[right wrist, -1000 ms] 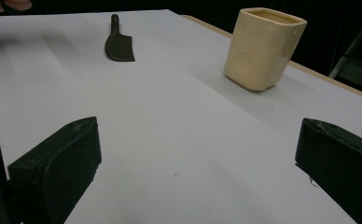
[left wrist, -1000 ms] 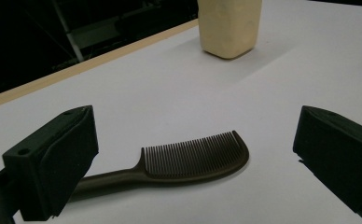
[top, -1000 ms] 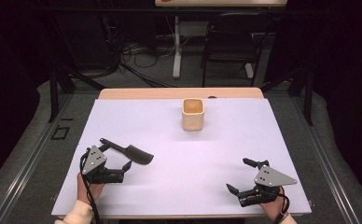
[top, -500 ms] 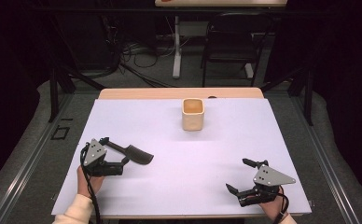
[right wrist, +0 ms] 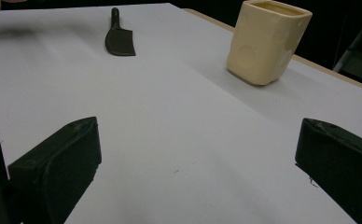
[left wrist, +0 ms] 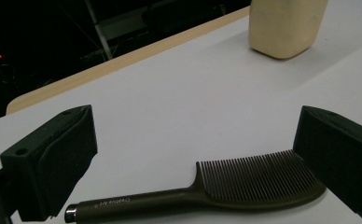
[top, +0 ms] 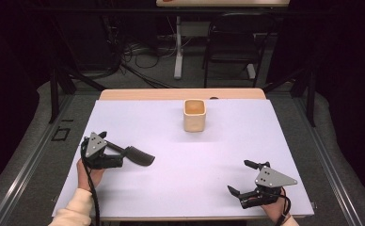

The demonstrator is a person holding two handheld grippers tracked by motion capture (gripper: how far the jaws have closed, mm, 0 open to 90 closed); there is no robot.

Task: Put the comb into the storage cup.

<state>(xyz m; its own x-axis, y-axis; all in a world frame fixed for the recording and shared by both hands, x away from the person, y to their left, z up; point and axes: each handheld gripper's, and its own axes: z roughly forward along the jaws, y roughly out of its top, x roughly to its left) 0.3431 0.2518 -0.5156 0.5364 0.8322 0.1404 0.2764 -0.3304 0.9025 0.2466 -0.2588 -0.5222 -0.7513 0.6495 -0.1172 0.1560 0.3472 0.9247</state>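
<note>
1. Dark brown comb (left wrist: 244,186) lies flat on the white counter (top: 180,179), between the wide-spread jaws of my left hand-held gripper (top: 111,155) — not gripped.
2. My right hand-held gripper (top: 244,178) gapes too, holding nothing — the cream cup (right wrist: 268,41) stands ahead of it.

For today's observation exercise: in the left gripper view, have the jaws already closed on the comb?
No. The left gripper stands wide open, its jaws on either side of the comb, which lies flat on the table.
</note>
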